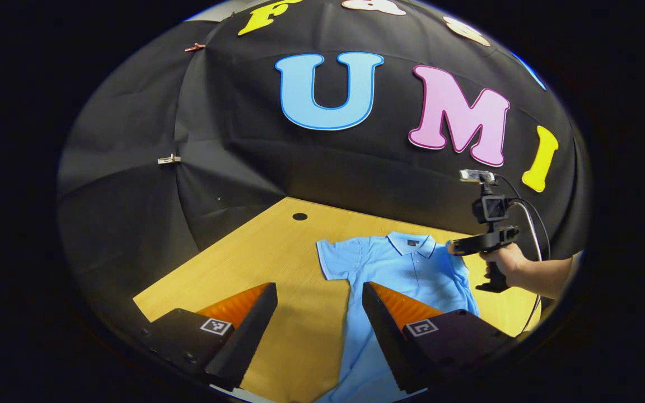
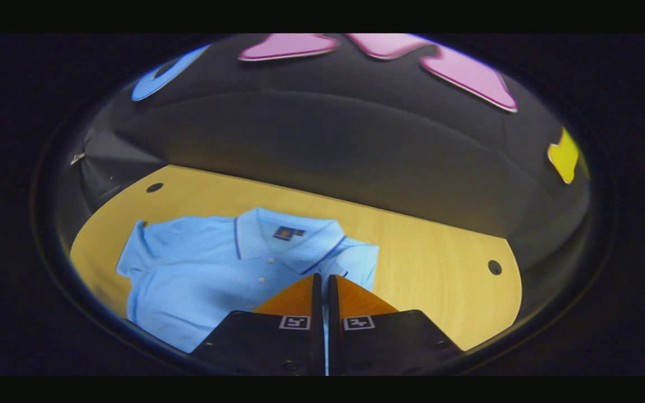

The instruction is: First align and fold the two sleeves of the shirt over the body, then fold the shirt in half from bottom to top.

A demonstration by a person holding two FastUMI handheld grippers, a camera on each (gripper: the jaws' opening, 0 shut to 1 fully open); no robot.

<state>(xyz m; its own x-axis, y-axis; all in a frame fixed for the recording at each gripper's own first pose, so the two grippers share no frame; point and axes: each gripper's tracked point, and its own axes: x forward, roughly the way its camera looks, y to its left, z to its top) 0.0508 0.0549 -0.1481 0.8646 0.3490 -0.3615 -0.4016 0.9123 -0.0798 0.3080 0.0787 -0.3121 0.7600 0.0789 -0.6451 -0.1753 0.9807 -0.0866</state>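
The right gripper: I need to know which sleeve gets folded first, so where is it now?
In the left gripper view, the right gripper sits at the polo shirt's sleeve on the right, beside the collar.

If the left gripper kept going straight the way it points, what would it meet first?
Probably the bare table just beside the shirt, whose edge lies near the line between the open jaws; depth is unclear.

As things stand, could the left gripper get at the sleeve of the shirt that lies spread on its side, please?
Probably yes. The left gripper is open above the table, and the spread sleeve lies flat ahead of it with nothing on it. The right gripper is at the shirt's far shoulder, out of the way.
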